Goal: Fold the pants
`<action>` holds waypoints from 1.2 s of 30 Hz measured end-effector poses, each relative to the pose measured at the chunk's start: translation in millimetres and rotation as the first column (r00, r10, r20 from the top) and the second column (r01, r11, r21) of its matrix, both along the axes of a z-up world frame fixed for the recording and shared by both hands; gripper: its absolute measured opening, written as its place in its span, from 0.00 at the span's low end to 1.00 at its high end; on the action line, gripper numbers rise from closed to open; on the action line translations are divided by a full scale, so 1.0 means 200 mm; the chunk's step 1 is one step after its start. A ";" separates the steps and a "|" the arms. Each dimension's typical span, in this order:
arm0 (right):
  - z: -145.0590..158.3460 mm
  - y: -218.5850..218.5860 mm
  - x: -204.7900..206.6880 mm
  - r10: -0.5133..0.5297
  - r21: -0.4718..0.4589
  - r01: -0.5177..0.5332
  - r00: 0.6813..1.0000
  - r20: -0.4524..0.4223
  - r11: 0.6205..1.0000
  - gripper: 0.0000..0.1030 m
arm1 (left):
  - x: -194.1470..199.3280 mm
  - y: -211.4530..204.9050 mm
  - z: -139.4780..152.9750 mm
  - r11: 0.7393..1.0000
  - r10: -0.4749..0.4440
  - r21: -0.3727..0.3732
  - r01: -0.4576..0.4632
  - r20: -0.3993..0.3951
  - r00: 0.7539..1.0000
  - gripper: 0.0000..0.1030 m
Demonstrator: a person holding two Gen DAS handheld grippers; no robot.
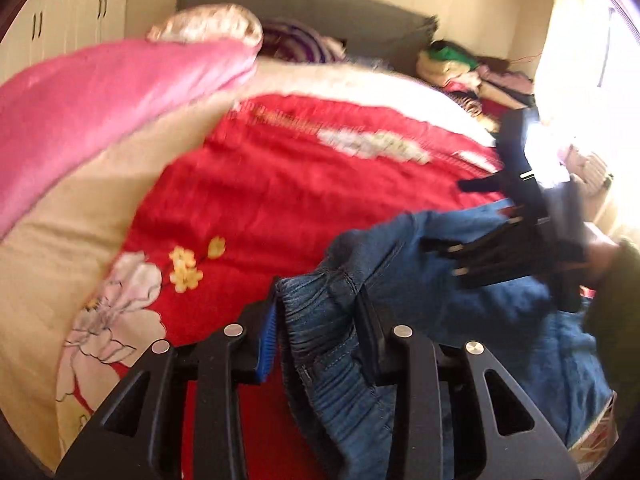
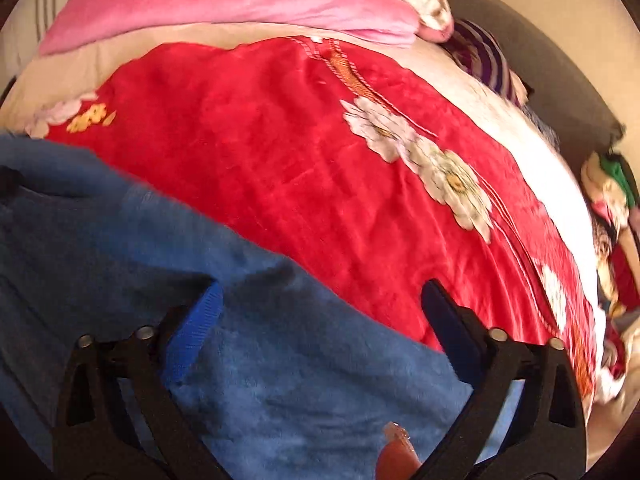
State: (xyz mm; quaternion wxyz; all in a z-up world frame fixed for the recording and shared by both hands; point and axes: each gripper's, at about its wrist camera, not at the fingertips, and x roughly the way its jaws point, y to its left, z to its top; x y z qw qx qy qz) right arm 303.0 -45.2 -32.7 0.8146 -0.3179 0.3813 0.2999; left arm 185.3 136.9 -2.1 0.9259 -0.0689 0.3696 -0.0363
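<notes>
Blue denim pants lie crumpled on the near right of a red flowered blanket. My left gripper has the gathered elastic waistband between its fingers, and both pads touch the denim. In the right wrist view the pants fill the lower left as blurred blue cloth. My right gripper hovers over them with its jaws wide apart and nothing clamped. In the left wrist view that right gripper shows as a blurred black shape over the pants at the right, with a hand behind it.
A pink blanket and pillows lie at the head of the bed by a dark headboard. A pile of clothes sits at the far right by a bright window. White wardrobe doors stand far left. A fingertip shows at the bottom.
</notes>
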 end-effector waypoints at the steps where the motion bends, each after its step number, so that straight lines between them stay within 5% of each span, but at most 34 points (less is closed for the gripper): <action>1: -0.01 0.01 -0.01 0.015 0.005 -0.015 1.000 -0.004 1.000 0.72 | -0.02 -0.01 0.01 1.000 -0.015 -0.005 0.015 0.010 1.000 0.30; 4: -0.03 0.04 -0.03 0.072 0.041 -0.069 0.994 -0.082 0.997 0.30 | -0.06 -0.05 0.03 0.999 -0.032 0.026 0.031 0.017 0.999 0.27; 8: 0.01 -0.02 -0.08 0.048 0.107 -0.036 0.993 -0.106 0.994 0.03 | -0.05 -0.02 0.01 0.999 -0.016 0.033 0.016 -0.002 1.000 0.27; 13: 0.19 -0.21 -0.17 -0.014 0.266 0.036 0.996 -0.085 0.963 0.01 | -0.08 -0.01 0.05 0.998 -0.027 0.051 0.027 -0.008 1.000 0.27; 21: 0.41 -0.41 -0.44 -0.096 0.371 0.093 0.995 -0.010 0.924 0.01 | -0.15 -0.08 0.15 0.990 -0.121 0.081 0.119 0.014 0.993 0.27; 36: 0.40 -0.68 -1.02 -0.210 0.402 0.189 0.978 0.010 0.896 0.00 | -0.45 -0.20 0.16 0.927 -0.370 0.068 0.369 -0.007 0.929 0.27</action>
